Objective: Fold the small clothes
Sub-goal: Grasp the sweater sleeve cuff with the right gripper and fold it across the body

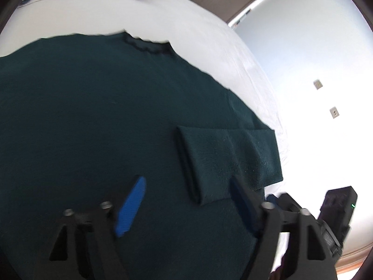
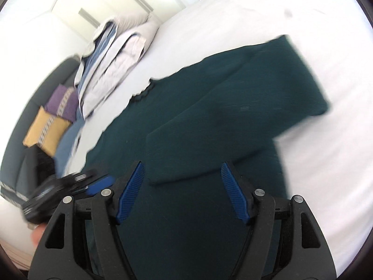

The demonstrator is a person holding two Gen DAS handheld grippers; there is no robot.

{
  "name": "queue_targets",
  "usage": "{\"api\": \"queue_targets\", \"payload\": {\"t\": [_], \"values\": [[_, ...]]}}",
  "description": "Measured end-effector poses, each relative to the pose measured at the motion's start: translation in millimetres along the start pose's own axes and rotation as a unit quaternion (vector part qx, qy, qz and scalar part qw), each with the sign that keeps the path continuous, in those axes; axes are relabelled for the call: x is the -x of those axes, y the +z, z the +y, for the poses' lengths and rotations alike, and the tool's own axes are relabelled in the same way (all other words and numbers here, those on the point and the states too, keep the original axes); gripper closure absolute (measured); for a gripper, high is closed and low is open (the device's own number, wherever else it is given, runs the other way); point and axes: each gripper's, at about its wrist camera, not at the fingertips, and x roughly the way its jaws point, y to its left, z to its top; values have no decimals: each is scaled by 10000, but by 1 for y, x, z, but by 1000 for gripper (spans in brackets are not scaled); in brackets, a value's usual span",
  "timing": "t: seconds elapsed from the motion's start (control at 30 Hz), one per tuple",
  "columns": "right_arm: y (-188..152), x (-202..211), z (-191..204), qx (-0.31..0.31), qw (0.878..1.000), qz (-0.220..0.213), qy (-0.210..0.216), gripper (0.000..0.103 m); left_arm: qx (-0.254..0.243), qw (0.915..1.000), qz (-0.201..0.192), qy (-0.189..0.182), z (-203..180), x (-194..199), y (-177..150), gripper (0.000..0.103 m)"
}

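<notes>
- Left wrist view: my left gripper hangs released over the dark green knitted sweater, which lies spread flat on the white bed sheet so it can be folded. One short sleeve is already turned in across the body, and its cuff lies between my spread pads without being pinched. I judge this is to check the fold sits flat.
- Right wrist view: my right gripper is also released, nothing clamped, hovering above the sweater's other folded sleeve. A stack of pale folded laundry sits near the neckline, well clear of my working space.
</notes>
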Motion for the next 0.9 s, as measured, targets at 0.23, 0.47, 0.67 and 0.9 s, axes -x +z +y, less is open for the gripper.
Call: {"api": "queue_targets", "payload": {"t": [0.23,0.47,0.67,0.9], "values": [[0,80,-48,-227,9991,-363,-23,36,-293,9984,190,448,-26,-47,16,69],[4,103,-61,-238,9979,-572,-179,38,-599,9959,158,658,-33,-43,18,92],[17,104,-58,-197,9971,-664,-307,38,-877,9929,-292,754,-32,-4,33,94],[55,112,-65,-116,9950,-762,-628,38,-673,9908,-638,991,20,39,58,94]]}}
